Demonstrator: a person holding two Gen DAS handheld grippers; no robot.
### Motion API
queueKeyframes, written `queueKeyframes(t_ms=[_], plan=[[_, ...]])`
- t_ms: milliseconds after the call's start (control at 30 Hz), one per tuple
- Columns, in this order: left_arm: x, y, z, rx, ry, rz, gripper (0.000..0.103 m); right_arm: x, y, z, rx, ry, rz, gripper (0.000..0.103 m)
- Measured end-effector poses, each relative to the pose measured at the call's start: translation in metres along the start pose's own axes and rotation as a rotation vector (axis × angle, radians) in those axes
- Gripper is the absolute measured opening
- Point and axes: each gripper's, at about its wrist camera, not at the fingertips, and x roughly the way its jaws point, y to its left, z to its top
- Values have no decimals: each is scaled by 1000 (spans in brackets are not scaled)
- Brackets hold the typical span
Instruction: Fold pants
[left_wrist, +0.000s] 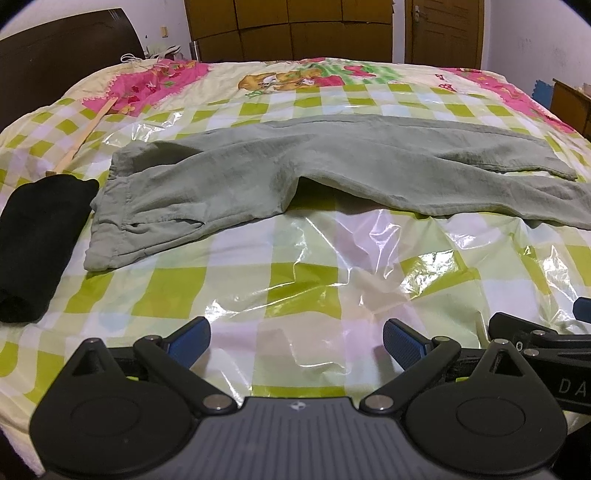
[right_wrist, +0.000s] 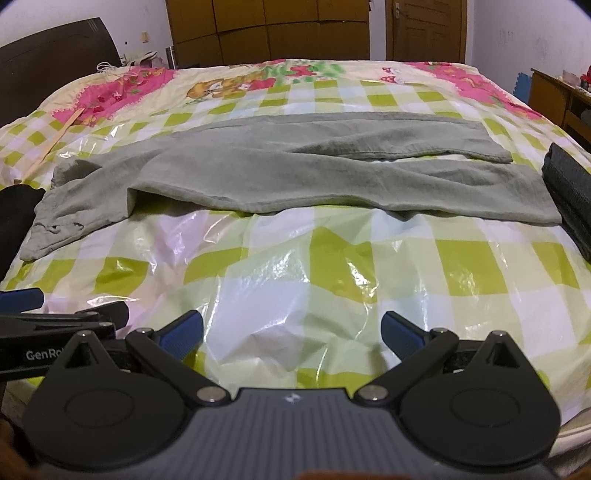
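Pale green pants spread flat across the middle of a bed, waistband toward the left, legs running off to the right. Laid on a clear, glossy plastic sheet over a quilt checked in lime and white, pink and cartoon panels along its far edge. Near leg slightly crumpled along its front edge, far leg lying straighter behind it, a narrow gap between the two cuffs at the right.

Folded black garment just beside the waistband on the left, touching or nearly so. In the right wrist view, a dark folded cloth near the cuff of the near leg at the right edge. Thin wooden stick on the quilt beyond the black garment.

Left tongs spread wide, nothing between the blue pads, hovering over bare plastic well short of the pants. Right tongs equally wide and holding nothing, also over the plastic at the near side of the bed. Both side by side, each one's edge showing in the other's view.

Dark headboard at left, wooden wardrobe and door behind the bed.
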Motion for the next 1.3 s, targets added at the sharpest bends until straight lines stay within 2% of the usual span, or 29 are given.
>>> queueKeyframes(t_ms=[1300], plan=[[0, 2, -1, -15, 0, -15, 103, -4, 6, 1, -14, 8, -28, 102]])
